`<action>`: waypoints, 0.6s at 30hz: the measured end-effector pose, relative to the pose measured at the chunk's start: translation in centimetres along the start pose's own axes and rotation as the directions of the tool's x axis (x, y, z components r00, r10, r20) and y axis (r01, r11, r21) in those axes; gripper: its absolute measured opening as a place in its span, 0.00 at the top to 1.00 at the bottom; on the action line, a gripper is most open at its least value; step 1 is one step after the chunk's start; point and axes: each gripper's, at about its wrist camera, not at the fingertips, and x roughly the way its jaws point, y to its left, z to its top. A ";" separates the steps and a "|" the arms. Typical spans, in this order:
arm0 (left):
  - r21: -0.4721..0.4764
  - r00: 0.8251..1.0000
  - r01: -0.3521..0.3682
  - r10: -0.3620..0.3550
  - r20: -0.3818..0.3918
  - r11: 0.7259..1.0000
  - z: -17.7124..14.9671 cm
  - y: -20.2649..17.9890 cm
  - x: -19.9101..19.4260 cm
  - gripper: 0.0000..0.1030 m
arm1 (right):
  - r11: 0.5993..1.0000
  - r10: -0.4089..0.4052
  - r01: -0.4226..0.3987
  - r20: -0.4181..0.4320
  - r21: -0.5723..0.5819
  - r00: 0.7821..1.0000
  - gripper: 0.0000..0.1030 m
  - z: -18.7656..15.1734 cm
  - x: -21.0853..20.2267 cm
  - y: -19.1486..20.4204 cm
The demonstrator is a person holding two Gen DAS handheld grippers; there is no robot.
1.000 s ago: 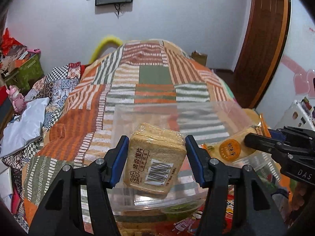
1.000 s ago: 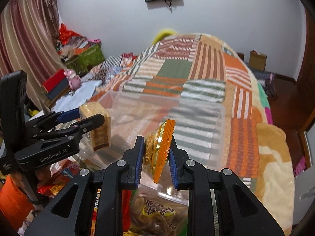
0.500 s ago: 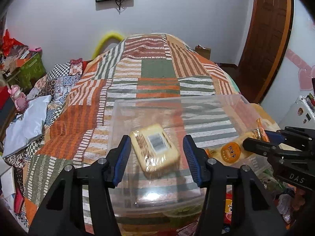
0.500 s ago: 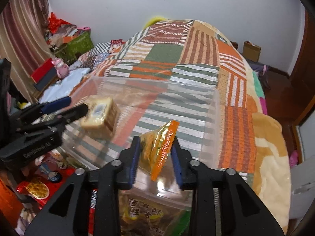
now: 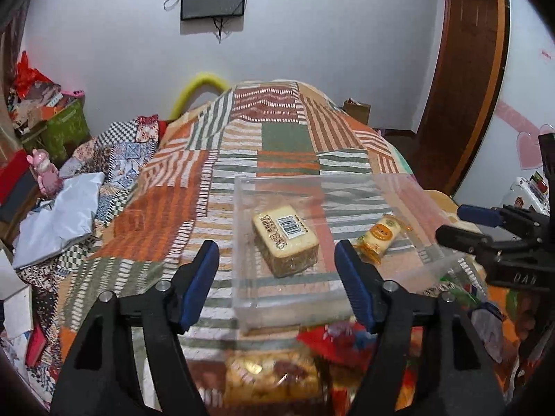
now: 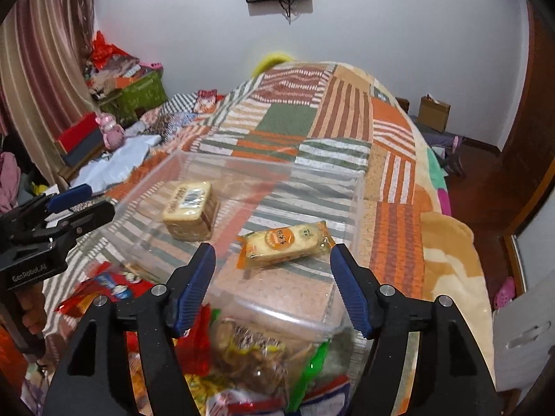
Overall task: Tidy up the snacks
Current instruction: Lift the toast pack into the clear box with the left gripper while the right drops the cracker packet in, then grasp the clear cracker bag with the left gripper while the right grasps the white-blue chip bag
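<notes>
A patchwork bed carries a clear bin near its foot edge. In the bin lie a toast pack toward the left wall, barcode up, and an orange cake pack toward the right wall, apart from each other. Loose snacks pile at the bed's foot edge, in front of the bin. A second ago each claw gripped its pack above the bin; now the left gripper and right gripper are opening, nothing between their jaws.
</notes>
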 end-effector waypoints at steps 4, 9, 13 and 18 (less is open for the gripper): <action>-0.003 1.000 -0.010 0.010 0.013 1.000 -1.0 0.3 -2.1 0.18 | 1.000 -0.010 0.010 0.051 0.000 0.999 0.28 -0.7 -2.4 0.1; 0.002 1.000 -0.013 0.013 -0.008 1.000 -3.0 0.6 -3.8 0.16 | 1.000 -0.009 0.008 0.083 0.008 0.997 0.25 -2.0 -4.7 -0.1; -0.009 0.999 -0.006 0.006 -0.035 1.000 -4.7 1.0 -4.5 0.15 | 1.000 -0.015 0.014 0.091 0.015 0.996 0.25 -3.3 -5.8 -0.2; -0.037 0.997 0.001 -0.004 -0.076 0.999 -6.9 1.3 -4.7 0.13 | 0.999 -0.030 0.029 0.078 0.025 0.996 0.23 -5.4 -6.3 -0.6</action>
